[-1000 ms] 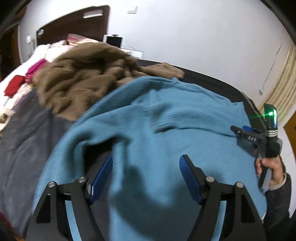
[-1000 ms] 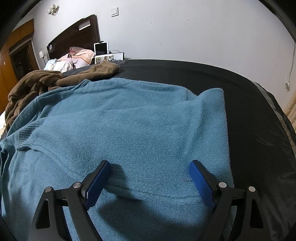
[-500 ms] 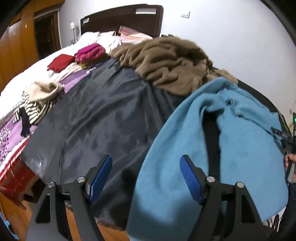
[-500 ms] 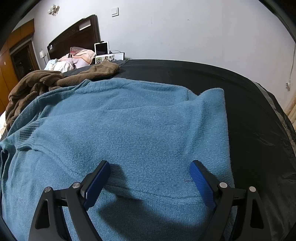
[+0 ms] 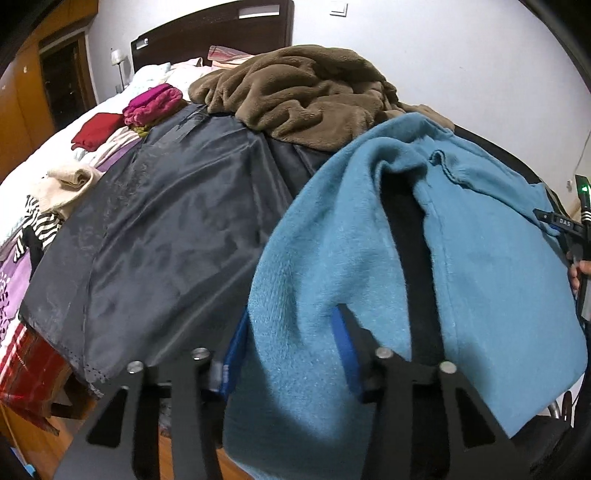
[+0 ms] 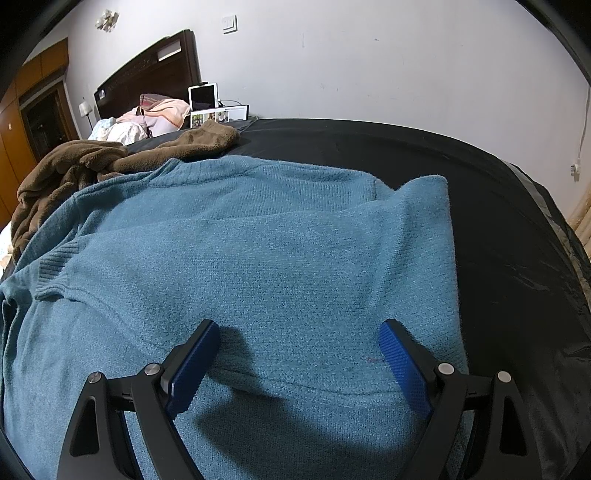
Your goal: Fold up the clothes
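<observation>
Sweater (image 5: 491, 280), blue knit, has one sleeve (image 5: 295, 332) sitting between the left gripper (image 5: 291, 354) jaws, which are closing on it; blue pads (image 5: 232, 354) flank the fabric, firm pinch can't be confirmed. Just ahead of those jaws the sleeve runs up to the sweater body, off to their right. Left of the jaws: dark sheet (image 5: 166, 229) covering the bed. Further ahead: brown blanket (image 5: 306, 92) in a heap, beyond it the headboard (image 5: 207, 33). Far right edge: right gripper seen side-on with a hand (image 5: 580, 273) on it.

Right gripper (image 6: 299, 362) jaws wide apart, holding nothing, hovering over the sweater's flat front near the hem (image 6: 314, 387). Black sheet to their right, brown blanket ahead-left
</observation>
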The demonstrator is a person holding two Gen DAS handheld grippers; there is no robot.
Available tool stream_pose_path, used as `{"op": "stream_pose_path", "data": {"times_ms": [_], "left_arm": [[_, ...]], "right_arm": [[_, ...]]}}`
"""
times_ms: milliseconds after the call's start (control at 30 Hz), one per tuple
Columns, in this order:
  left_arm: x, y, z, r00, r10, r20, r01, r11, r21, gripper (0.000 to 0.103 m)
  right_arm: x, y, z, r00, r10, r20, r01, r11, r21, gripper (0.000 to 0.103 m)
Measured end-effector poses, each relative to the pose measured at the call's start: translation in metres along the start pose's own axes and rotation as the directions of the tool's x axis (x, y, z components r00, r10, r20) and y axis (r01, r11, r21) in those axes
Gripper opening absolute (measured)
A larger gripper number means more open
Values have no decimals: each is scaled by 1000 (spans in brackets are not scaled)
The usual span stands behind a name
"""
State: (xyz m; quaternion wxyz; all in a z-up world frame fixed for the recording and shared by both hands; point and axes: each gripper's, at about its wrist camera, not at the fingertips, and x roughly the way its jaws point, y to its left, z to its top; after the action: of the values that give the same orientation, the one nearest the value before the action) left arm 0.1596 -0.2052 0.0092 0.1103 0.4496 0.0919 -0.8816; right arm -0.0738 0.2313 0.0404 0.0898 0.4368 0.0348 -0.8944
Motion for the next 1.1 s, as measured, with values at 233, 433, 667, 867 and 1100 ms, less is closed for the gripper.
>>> {"op": "stream_pose_path", "data": {"times_ms": [233, 433, 667, 867, 1100], "left_arm": [[-5, 4, 7, 1000, -9, 15, 10, 996, -93, 12], [-34, 27, 29, 992, -63, 105, 84, 973, -213, 11], [-69, 51, 72, 973, -115, 201, 169, 947, -275, 11], [-90, 41, 105, 957, -173, 231, 233, 936, -265, 11], [-97, -1, 139, 927, -278, 253, 338, 911, -238, 11]], "right_arm": [[-1, 0, 0, 1000, 2, 1, -2, 1000, 2, 90], [-1, 0, -1, 1000, 3, 1, -3, 1000, 2, 90], [-1, 0, 0, 1000, 4, 2, -4, 1000, 3, 90], [-1, 0, 0, 1000, 3, 2, -3, 1000, 3, 90], [-1, 0, 0, 1000, 1, 2, -1, 1000, 1, 90]]}}
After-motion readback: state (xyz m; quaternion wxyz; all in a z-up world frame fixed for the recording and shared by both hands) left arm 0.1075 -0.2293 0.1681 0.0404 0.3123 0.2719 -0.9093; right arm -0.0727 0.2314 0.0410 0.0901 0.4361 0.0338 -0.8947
